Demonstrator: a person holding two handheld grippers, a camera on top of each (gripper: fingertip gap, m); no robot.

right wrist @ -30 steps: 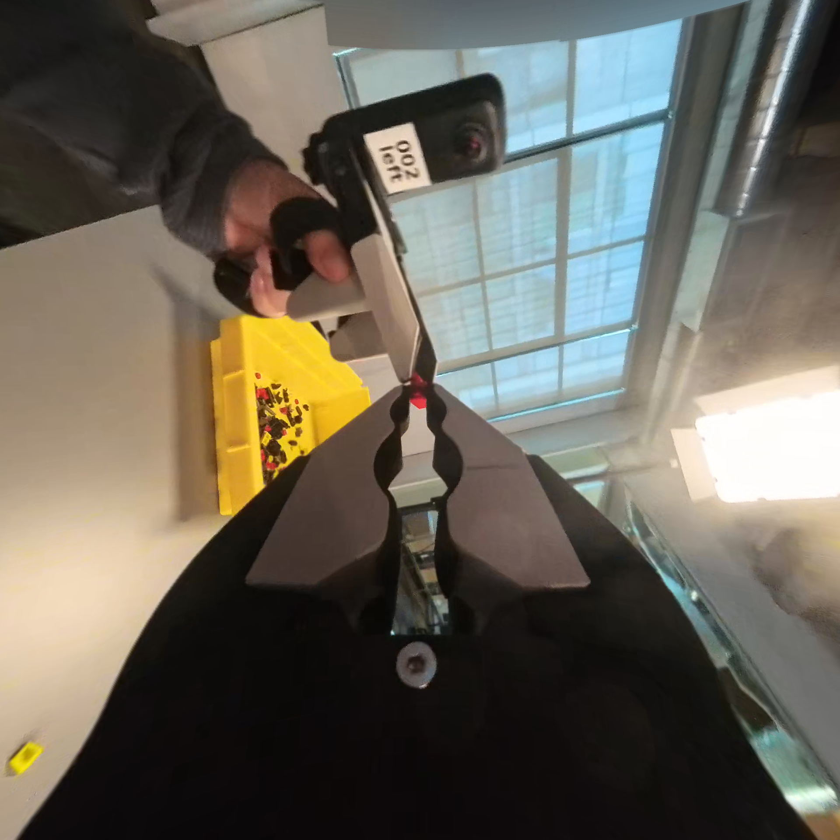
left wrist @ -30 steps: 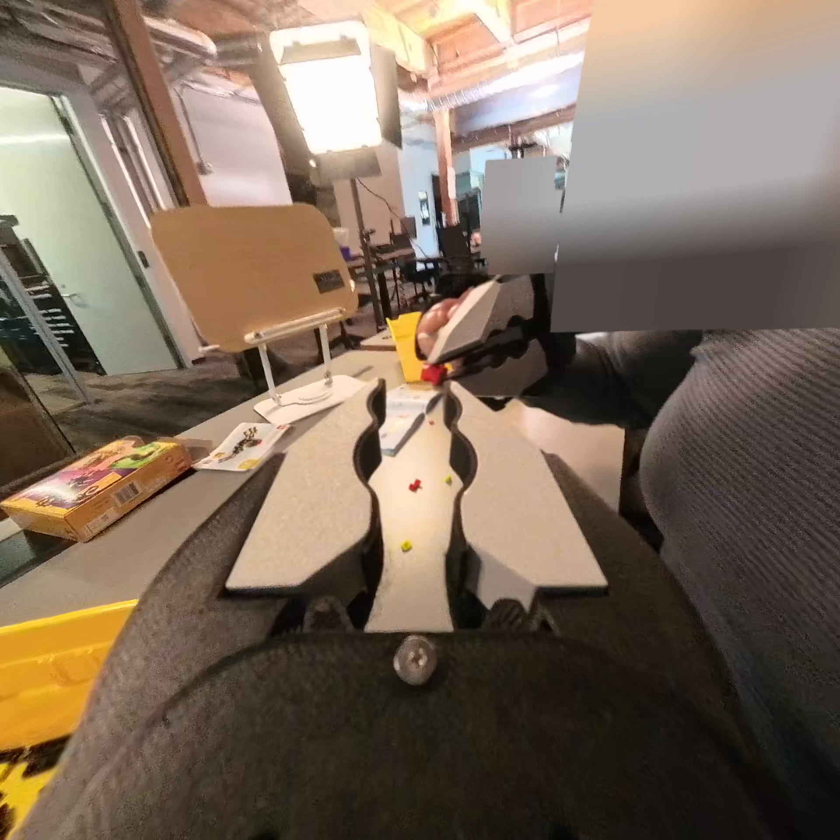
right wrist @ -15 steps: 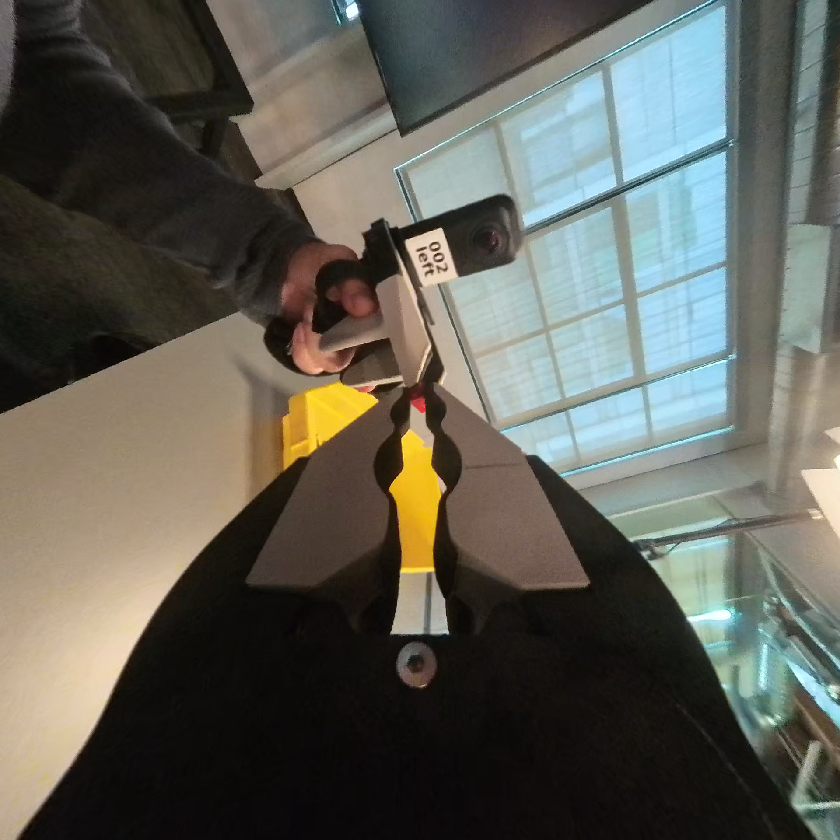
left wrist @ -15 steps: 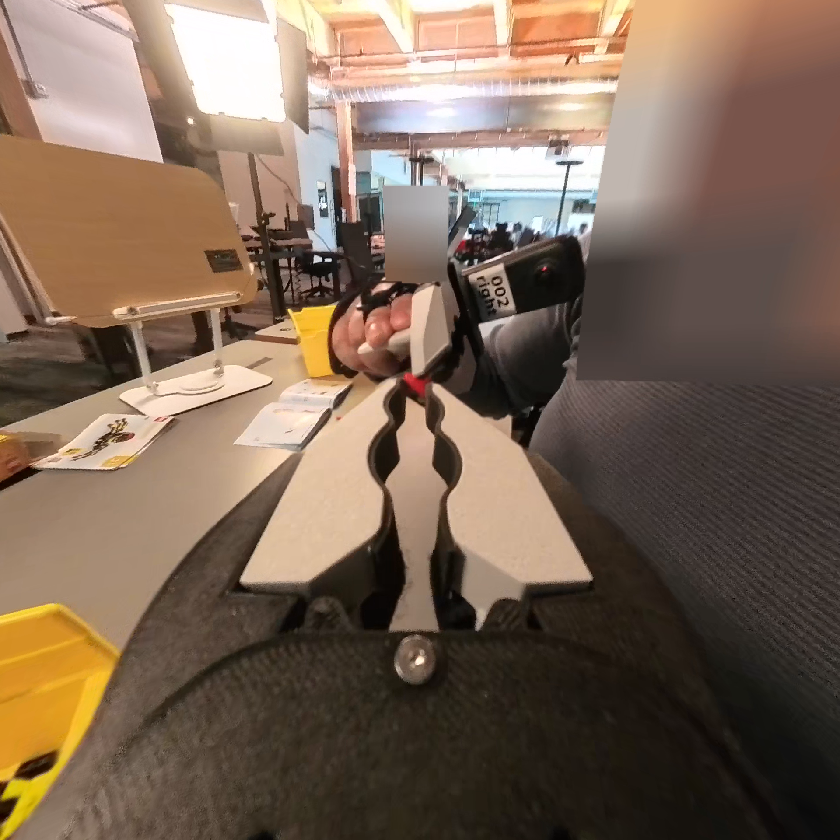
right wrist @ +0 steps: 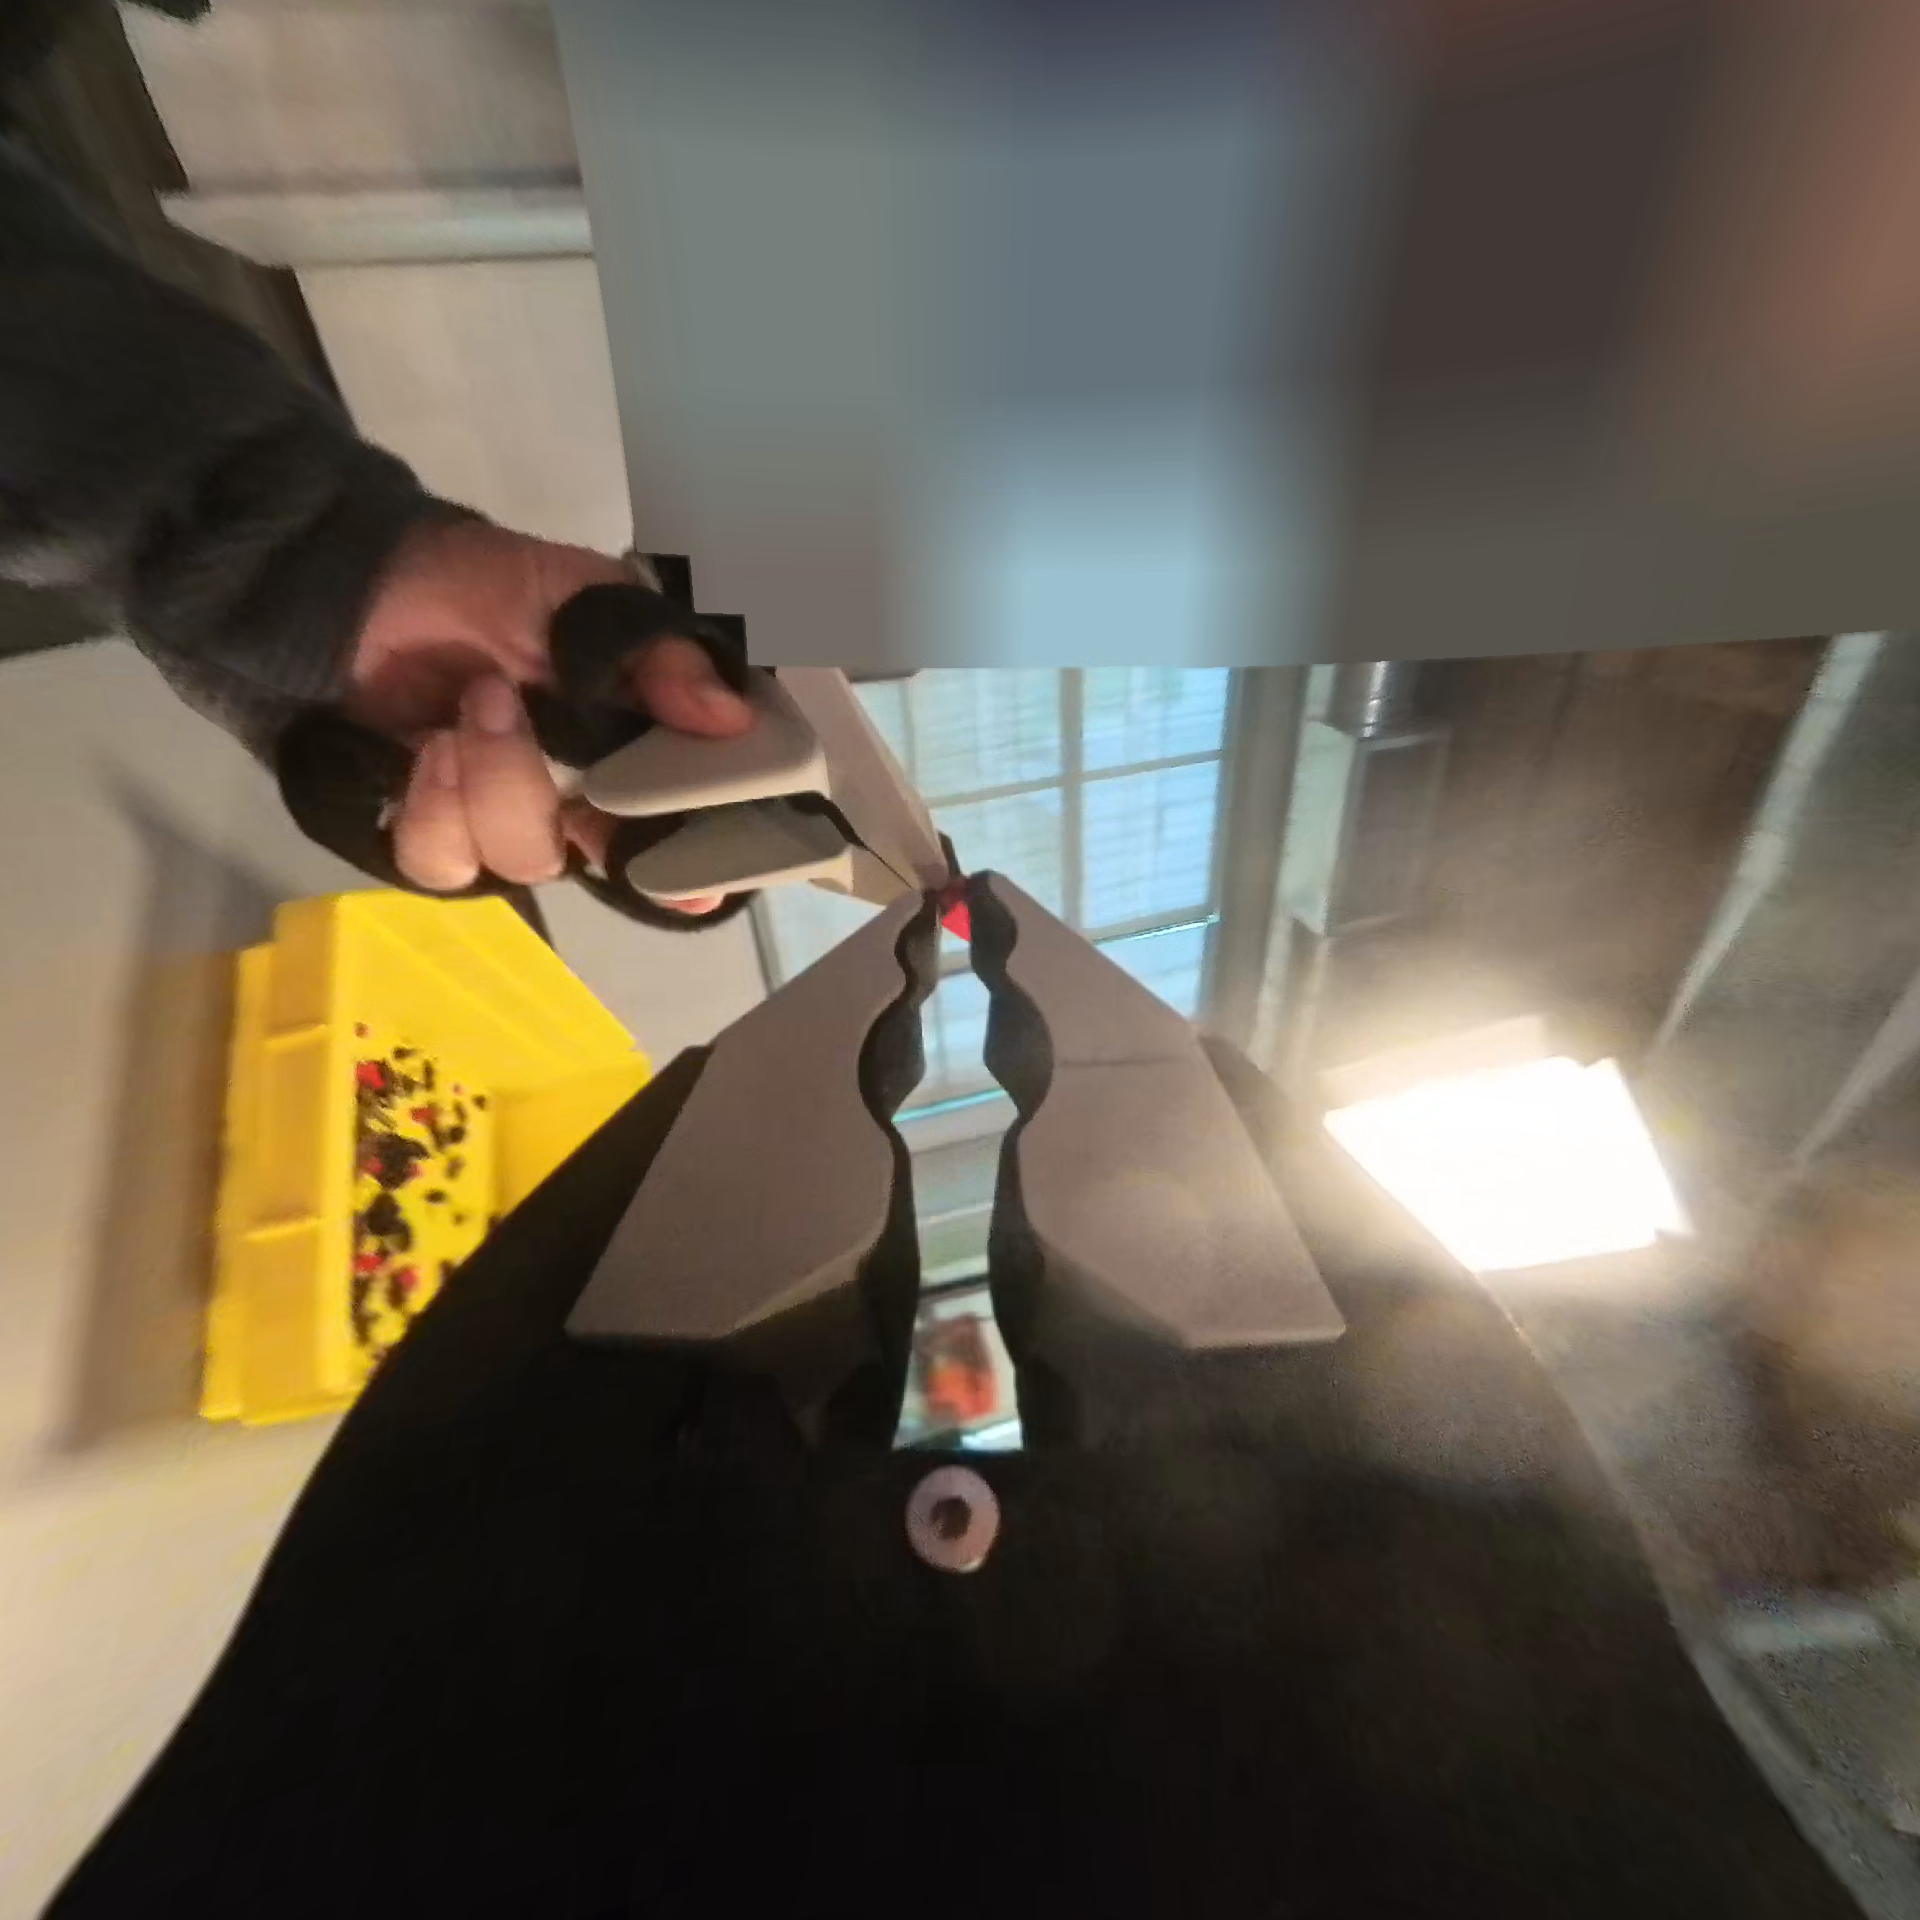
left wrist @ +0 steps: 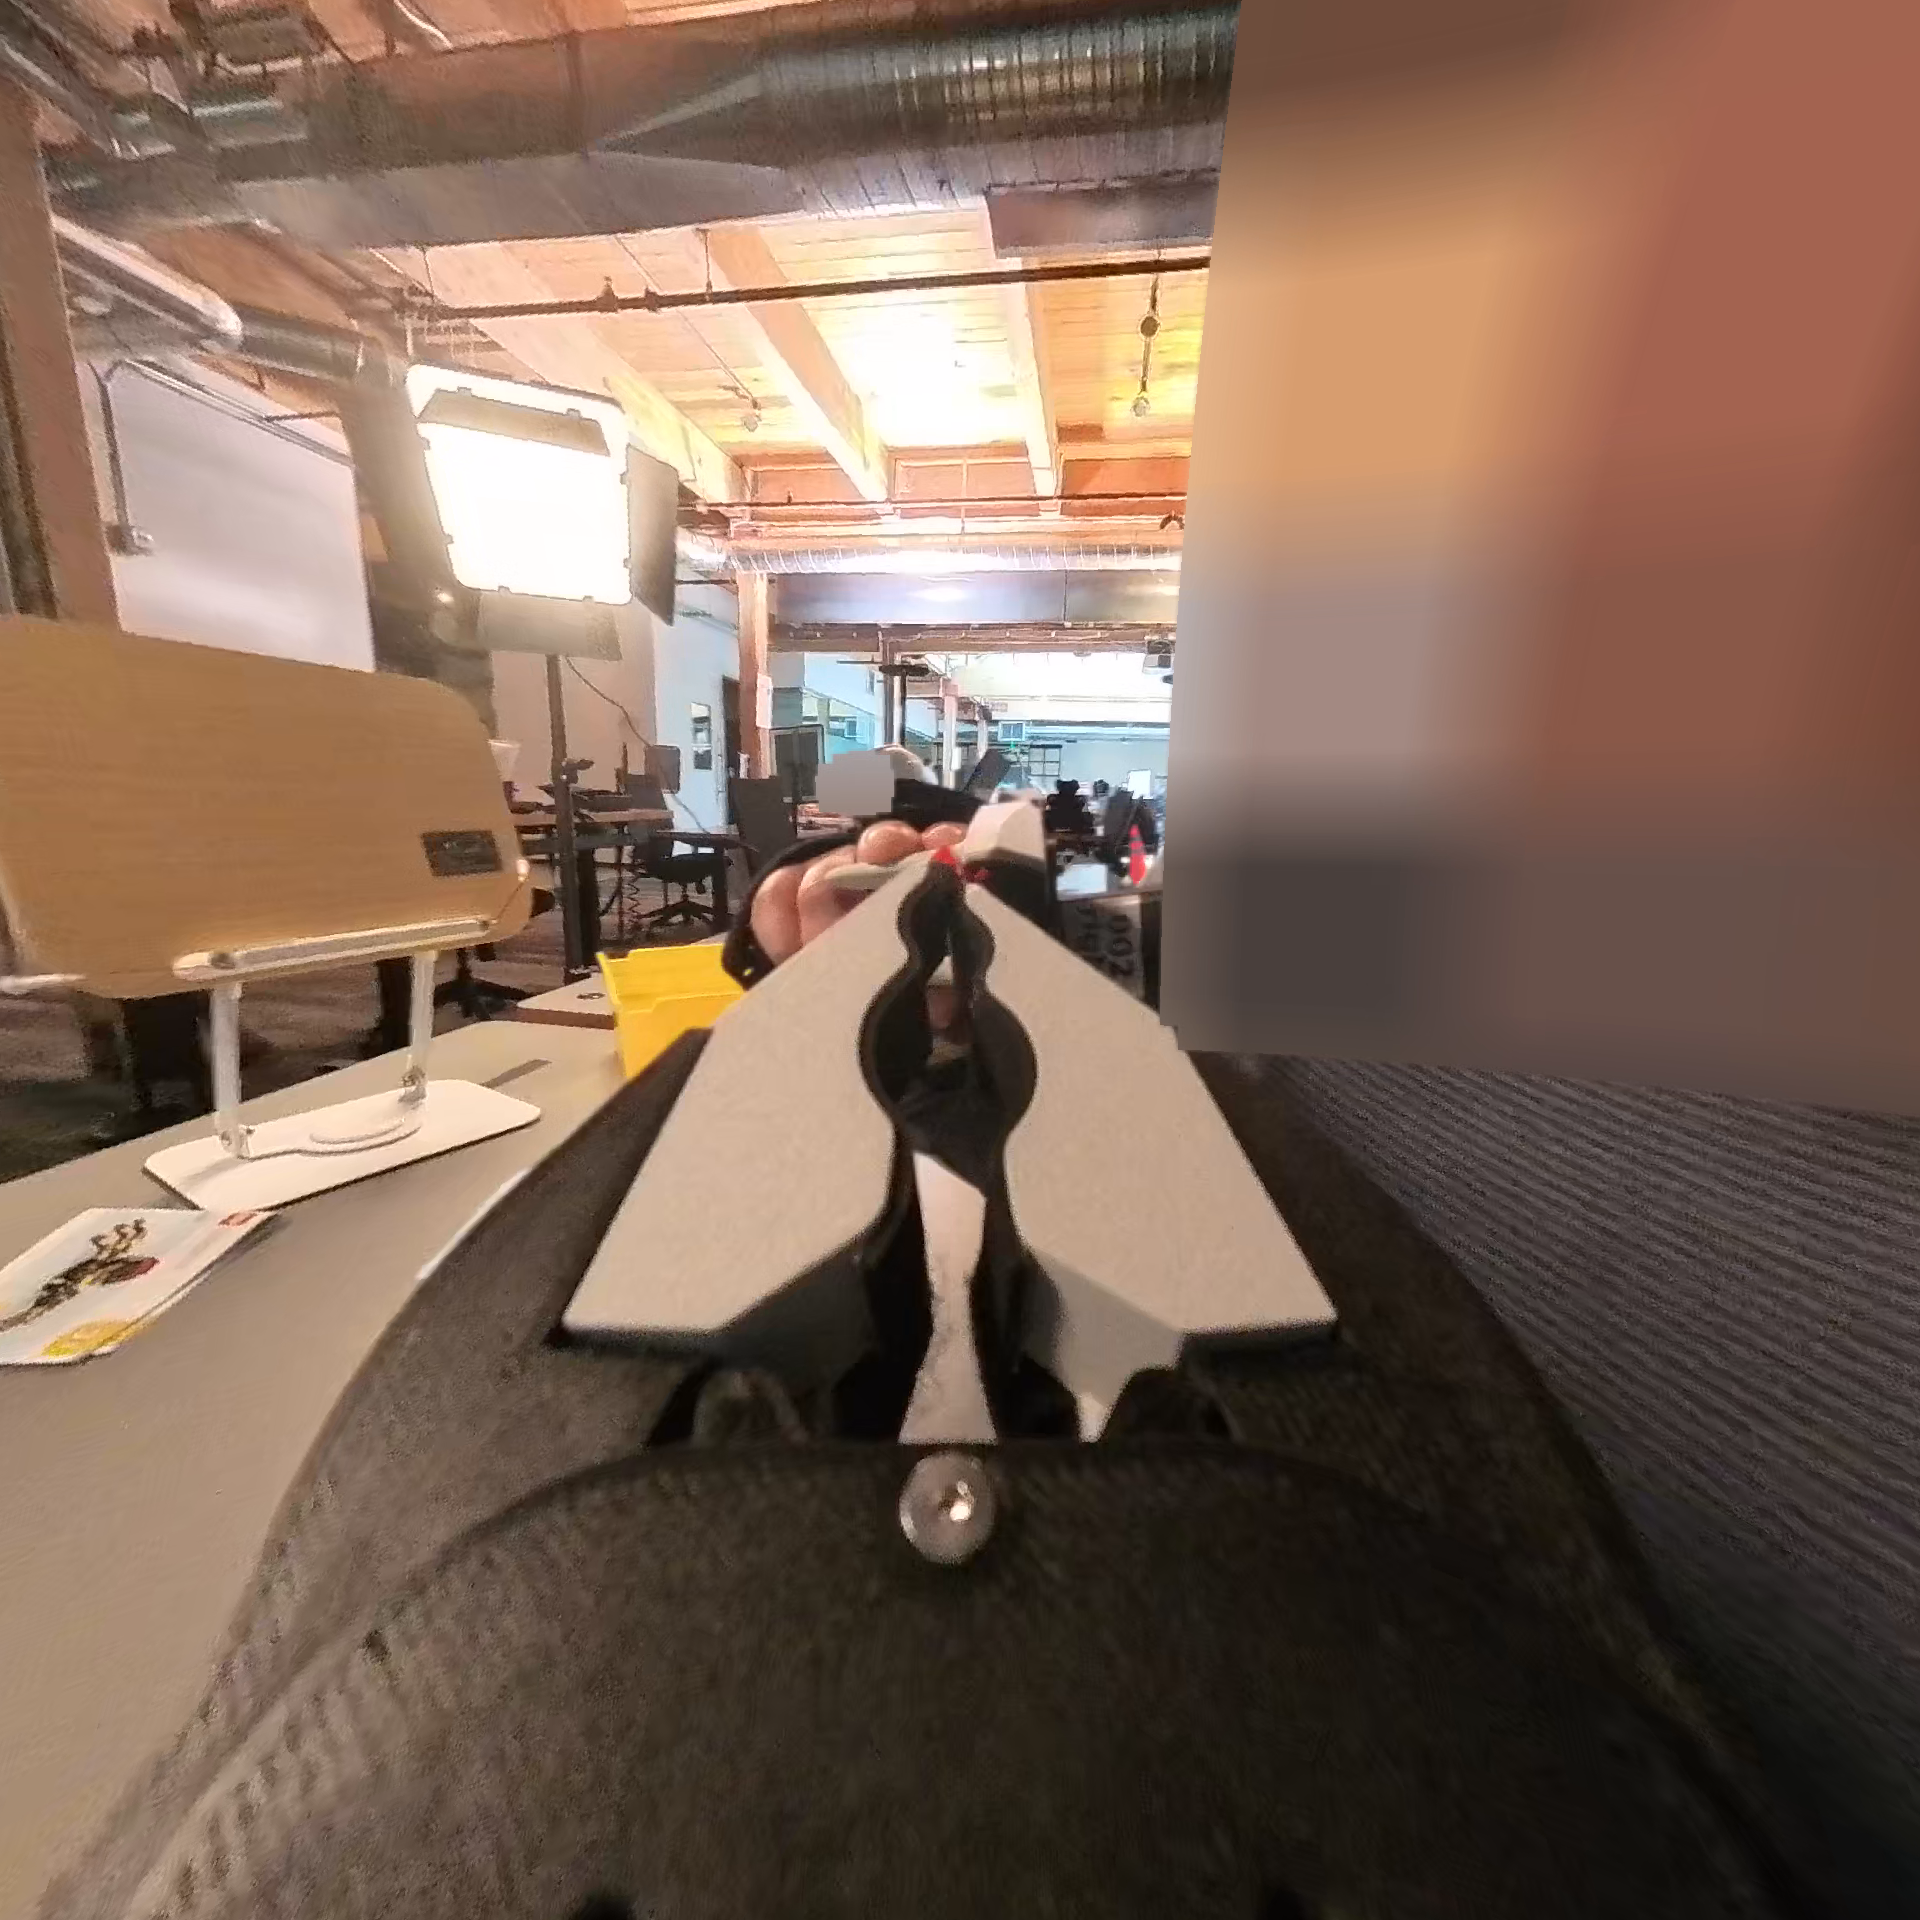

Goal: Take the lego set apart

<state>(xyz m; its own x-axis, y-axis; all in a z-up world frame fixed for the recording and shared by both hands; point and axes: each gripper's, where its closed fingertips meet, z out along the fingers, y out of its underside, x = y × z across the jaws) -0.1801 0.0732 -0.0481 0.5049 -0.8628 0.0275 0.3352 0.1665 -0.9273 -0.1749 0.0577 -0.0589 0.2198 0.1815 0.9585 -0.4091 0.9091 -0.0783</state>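
- Setting: grey table [left wrist: 125,1475] in an open workshop.
- Red lego piece [right wrist: 954,910], held in mid-air above it, pinched by both tips.
- Left gripper [left wrist: 948,883] and right gripper [right wrist: 948,902]: both nearly closed on it.
- Change: pair raised and rotated within the last second; piece unseparated, pull apparently continuing.
- Yellow bin [right wrist: 312,1091]: holds loose pieces.

Your left gripper [left wrist: 948,883] and right gripper [right wrist: 951,906] meet tip to tip above the table [left wrist: 156,1455], small lego piece [right wrist: 954,906] btwn them. Bin [right wrist: 312,1143] w/ loose pieces sits on table below your left hand [right wrist: 468,748]. Stand [left wrist: 239,821] at table's far left, booklet [left wrist: 94,1278] in front of it.
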